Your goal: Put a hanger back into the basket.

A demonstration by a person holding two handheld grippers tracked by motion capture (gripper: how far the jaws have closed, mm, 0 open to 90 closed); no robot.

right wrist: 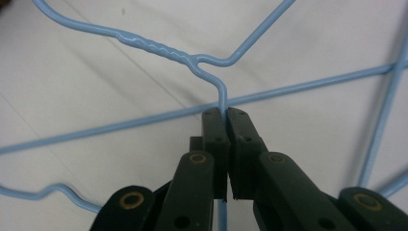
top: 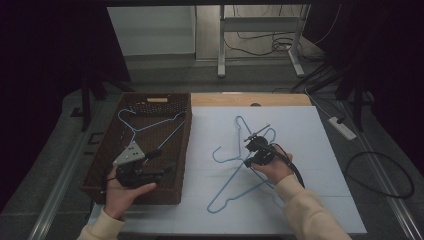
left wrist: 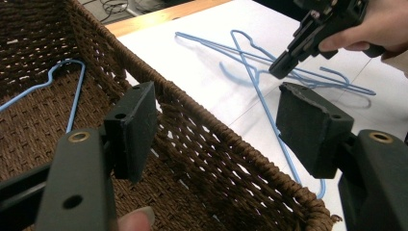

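Gripping: the right gripper (right wrist: 226, 115) has its jaws closed on the wire of a blue hanger (right wrist: 159, 48), just below the twisted neck, with the wire pinched between the two pads.
Right gripper position: in the high view the right gripper (top: 259, 150) sits over the white sheet (top: 310, 150) on the bench (top: 220, 99), held by the right hand (top: 272, 167).
Hangers on sheet: several blue wire hangers (top: 237, 175) lie crossed over each other on the white sheet; the exact count cannot be told.
Crossing wires: in the right gripper view a long straight wire of another hanger (right wrist: 308, 86) passes just behind the jaw tips.
Left gripper: the left gripper (left wrist: 216, 125) has its jaws spread wide apart with nothing between the pads.
Left gripper position: it hangs over the near part of the brown woven basket (top: 100, 160), held by the left hand (top: 122, 192).
Basket contents: one blue wire hanger in basket (top: 150, 125) lies on the basket floor, well apart from the left jaws.
Basket location: at the left of the bench, just beside the white sheet.
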